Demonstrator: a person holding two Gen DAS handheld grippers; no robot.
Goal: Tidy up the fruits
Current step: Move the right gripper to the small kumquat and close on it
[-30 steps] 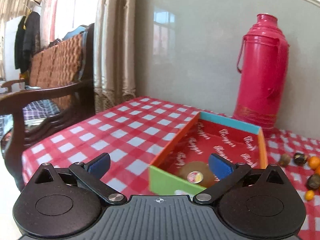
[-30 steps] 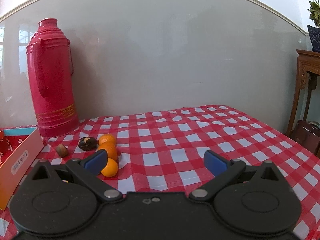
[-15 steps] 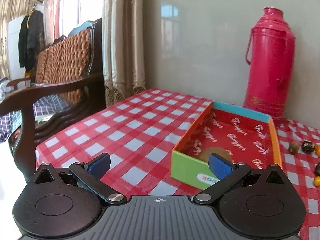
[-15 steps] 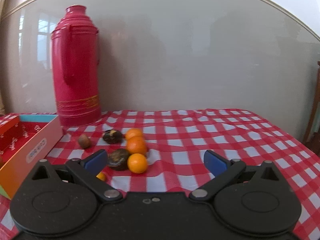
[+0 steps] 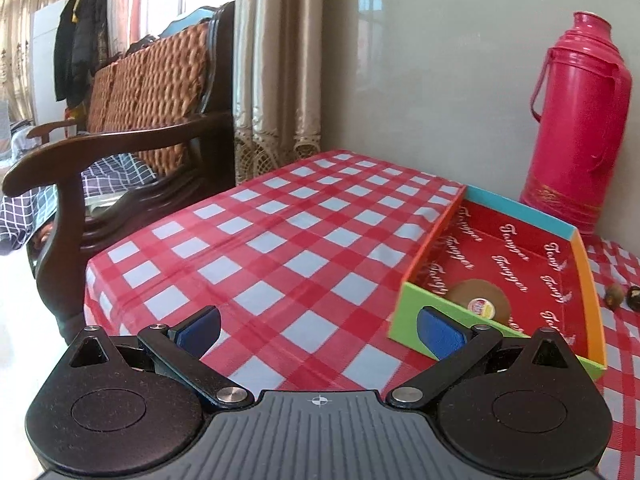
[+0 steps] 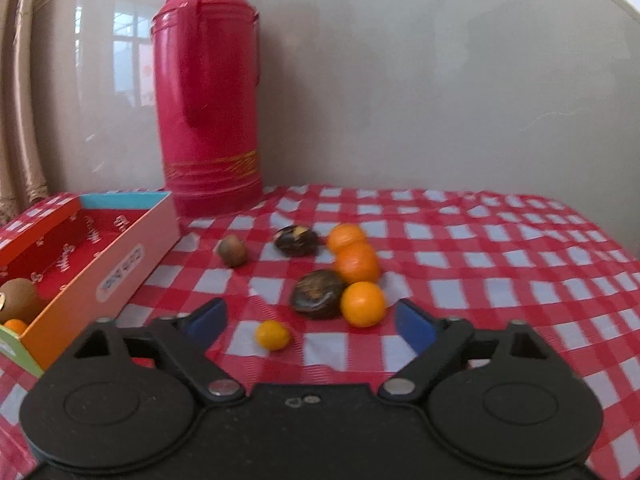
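A shallow coloured box [image 5: 584, 276] with a red printed floor lies on the checked tablecloth. A brown kiwi with a sticker [image 5: 480, 302] sits in its near corner; in the right wrist view the box [image 6: 120, 276] also holds the kiwi [image 6: 18, 300] and a small orange [image 6: 15, 326]. Loose fruit lies right of the box: three oranges [image 6: 362, 304], a tiny orange [image 6: 273, 335], two dark fruits [image 6: 318, 294] and a small brown one [image 6: 232, 251]. My left gripper [image 5: 318, 330] is open and empty, left of the box. My right gripper [image 6: 310, 320] is open and empty, just before the loose fruit.
A tall red thermos [image 6: 208, 92] stands against the wall behind the box and also shows in the left wrist view [image 5: 580, 120]. A wooden armchair [image 5: 132, 128] stands past the table's left edge. Curtains [image 5: 276, 64] hang behind it.
My left gripper has pulled back and swung left, away from the box. My right gripper has swung left and closer to the loose fruit. Both stayed open.
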